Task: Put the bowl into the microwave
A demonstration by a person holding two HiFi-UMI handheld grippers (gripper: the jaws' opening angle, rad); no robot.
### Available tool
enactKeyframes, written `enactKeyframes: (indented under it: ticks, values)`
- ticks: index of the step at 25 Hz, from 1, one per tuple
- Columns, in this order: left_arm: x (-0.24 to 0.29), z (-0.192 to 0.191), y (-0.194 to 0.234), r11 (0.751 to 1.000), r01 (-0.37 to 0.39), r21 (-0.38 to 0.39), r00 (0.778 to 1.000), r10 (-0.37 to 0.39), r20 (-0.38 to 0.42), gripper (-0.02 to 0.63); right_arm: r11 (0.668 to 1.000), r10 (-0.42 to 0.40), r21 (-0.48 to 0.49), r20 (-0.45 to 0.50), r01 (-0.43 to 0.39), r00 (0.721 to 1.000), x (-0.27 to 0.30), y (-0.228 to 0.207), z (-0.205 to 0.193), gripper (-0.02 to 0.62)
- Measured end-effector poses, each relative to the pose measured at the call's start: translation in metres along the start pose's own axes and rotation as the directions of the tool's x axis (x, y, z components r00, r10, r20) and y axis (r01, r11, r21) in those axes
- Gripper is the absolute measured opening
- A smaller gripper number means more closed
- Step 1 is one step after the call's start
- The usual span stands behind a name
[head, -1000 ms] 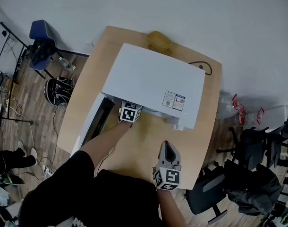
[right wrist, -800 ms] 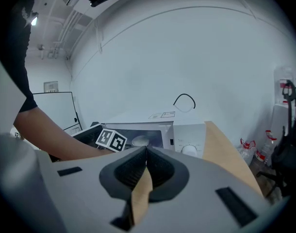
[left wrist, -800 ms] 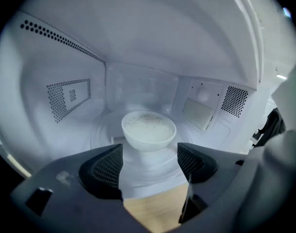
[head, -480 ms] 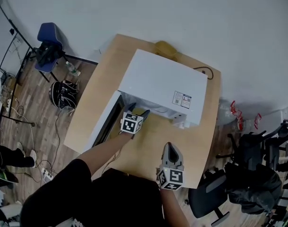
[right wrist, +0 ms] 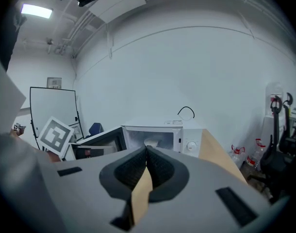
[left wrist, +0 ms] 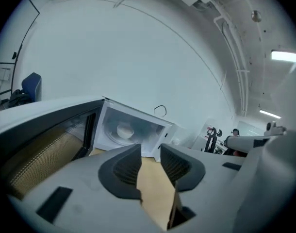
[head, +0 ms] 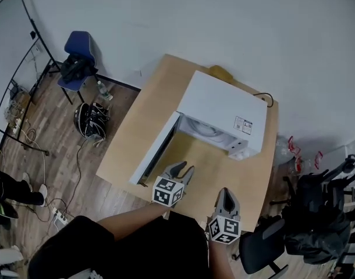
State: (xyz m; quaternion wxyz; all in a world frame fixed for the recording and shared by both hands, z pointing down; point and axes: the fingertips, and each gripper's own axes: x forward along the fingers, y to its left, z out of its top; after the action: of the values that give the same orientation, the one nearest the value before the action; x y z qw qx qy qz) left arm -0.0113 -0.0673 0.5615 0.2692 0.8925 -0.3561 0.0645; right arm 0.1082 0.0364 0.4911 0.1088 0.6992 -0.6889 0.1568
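**A:** Now that the left claw (head: 184,168) is drawing back from the microwave (head: 224,106), what is changing for the task?

**B:** A second ago it was reaching into the open mouth. Now it is hanging well short of it, over the table (head: 145,118). Its jaws are closing with nothing between them, and only bare tabletop is showing through the narrowing gap. I'm reading that as the bowl being let go, so the placing is looking done.

**A:** Where is the bowl sitting, then?

**B:** The bowl (left wrist: 124,129) is resting straight ahead of the left claw and well apart from it. It is sitting inside the cavity on the round turntable (left wrist: 120,135). Nothing else is showing in there.

**A:** And the other claw?

**B:** The right claw (head: 225,192) is hovering just to the right of the left one, nearer the person. Its jaws are pressing together and gripping nothing.

**A:** Is the microwave staying open?

**B:** Yes, the door (head: 157,150) is standing wide, swinging out ahead and to the left of the left claw.
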Motion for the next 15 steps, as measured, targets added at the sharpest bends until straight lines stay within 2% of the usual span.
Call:
enactKeyframes:
  ticks: [1, 2, 5, 9, 15]
  values:
    - [-0.015, 0.0, -0.004, 1.0, 0.014, -0.007, 1.0, -0.013, 0.022, 0.103, 1.0, -0.011, 0.0, 0.001, 0.011, 1.0, -0.007, 0.004, -0.001, 0.06]
    - [-0.029, 0.0, -0.007, 1.0, 0.024, -0.012, 0.999, -0.024, 0.038, 0.087, 1.0, -0.026, 0.004, 0.003, 0.026, 1.0, -0.013, 0.008, -0.002, 0.06]
    - [-0.065, 0.002, -0.02, 0.998, 0.057, 0.022, 0.996, -0.058, 0.066, 0.051, 0.998, -0.061, 0.034, 0.015, 0.06, 0.998, -0.029, 0.018, -0.003, 0.06]
    - [-0.096, 0.021, -0.045, 0.988, 0.133, 0.081, 0.982, -0.142, 0.123, 0.02, 0.999, -0.034, -0.02, 0.034, 0.034, 0.999, -0.04, 0.04, -0.001, 0.06]
    - [-0.124, 0.042, -0.056, 0.982, 0.064, 0.179, 0.986, -0.09, 0.142, 0.018, 0.998, 0.006, -0.06, 0.084, -0.001, 0.996, -0.05, 0.061, 0.01, 0.06]
